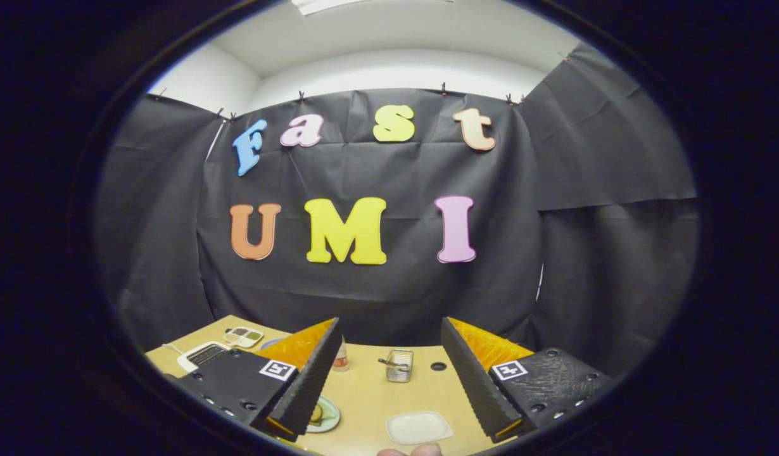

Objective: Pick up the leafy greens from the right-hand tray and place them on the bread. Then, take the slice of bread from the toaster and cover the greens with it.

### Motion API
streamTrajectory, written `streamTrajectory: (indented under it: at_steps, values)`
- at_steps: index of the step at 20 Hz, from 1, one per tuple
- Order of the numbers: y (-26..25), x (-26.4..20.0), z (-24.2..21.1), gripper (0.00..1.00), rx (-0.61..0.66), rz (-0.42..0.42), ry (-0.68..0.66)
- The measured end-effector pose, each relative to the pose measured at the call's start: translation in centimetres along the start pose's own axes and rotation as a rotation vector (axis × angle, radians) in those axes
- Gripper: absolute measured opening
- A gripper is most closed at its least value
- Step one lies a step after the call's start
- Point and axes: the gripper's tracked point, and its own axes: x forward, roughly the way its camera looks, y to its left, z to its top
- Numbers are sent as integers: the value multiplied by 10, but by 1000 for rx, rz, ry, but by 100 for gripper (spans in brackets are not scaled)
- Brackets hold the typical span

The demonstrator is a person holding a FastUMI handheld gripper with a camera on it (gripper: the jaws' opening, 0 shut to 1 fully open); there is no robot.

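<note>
Black cloth walls enclose a light wooden tabletop (370,392). Nearest, fingertips of a hand (410,451) show at the table's edge. The gripper (386,373) hangs high, jaws wide apart and empty, probably surveying. Between the fingers lies a white rectangular tray (418,427); its greens cannot be made out. Left, a round plate with food (324,415). Farther, a small metal toaster (399,365) stands unobstructed.

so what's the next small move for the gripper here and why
Probably tip the gripper down toward the wooden table. Its fingers stand wide open with nothing between them, aimed mostly at the booth wall, high above the things. The white tray lies between and below the fingertips, the wire toaster beyond them; greens can't be made out yet.
</note>
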Motion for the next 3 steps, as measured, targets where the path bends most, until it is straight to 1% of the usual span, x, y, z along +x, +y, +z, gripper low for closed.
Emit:
streamTrajectory:
  at_steps: [3]
  values:
    - [5,1,11,96,7,-16,-27]
